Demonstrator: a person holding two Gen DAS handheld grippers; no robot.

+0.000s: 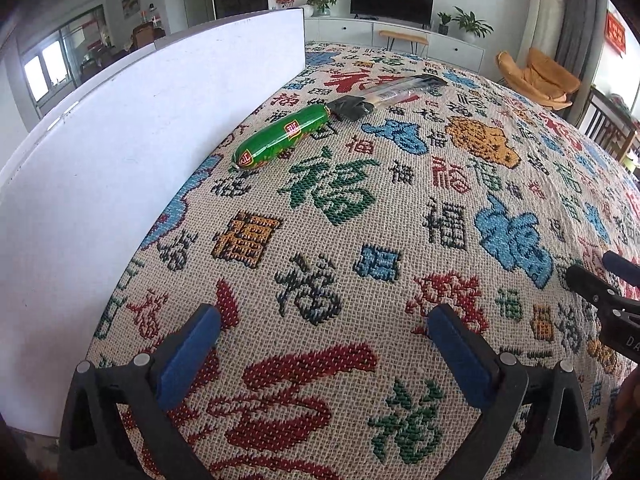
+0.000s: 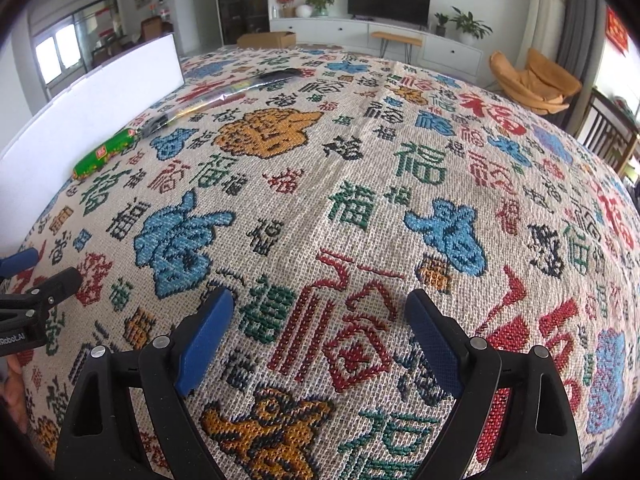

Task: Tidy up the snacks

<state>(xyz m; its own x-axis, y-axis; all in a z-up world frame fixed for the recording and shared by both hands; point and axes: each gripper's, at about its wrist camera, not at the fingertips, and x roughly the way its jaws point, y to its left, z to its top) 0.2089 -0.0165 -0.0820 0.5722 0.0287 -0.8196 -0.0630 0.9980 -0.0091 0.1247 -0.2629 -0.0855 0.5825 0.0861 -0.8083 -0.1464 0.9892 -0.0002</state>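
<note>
Left wrist view: left claw (image 1: 320, 340) hangs tilted down over the patterned cloth (image 1: 360, 240) on the counter, jaws spread wide, nothing between the blue pads (image 1: 192, 356).
Right wrist view: right claw (image 2: 316, 332) also stands wide and empty above the cloth, near the counter's near edge.
Claws to each other: side by side; each one's tip shows at the margin of the other's view.
Green sausage (image 1: 282, 138): lies on its side on the cloth, well ahead of the left claw, just beside the white board (image 1: 100, 168) that stands along the counter's left edge.
Dark snack packet (image 1: 384, 96): long and flat, lying just past the sausage's far end, toward the far edge; whether the two touch I cannot tell.
Sausage handling: probably light, firm with some give, in a glossy casing that looks slippery; being round, it may roll if nudged. Best taken across its middle, pads on the two long sides, with the board crowding one side.
Packet handling: likely light, thin and crinkly, flexing when lifted; a pinch near the middle should keep it from drooping.
Task state: both snacks appear untouched; nothing is gripped.
Destination: no tray or box for the snacks is evident on the counter.
</note>
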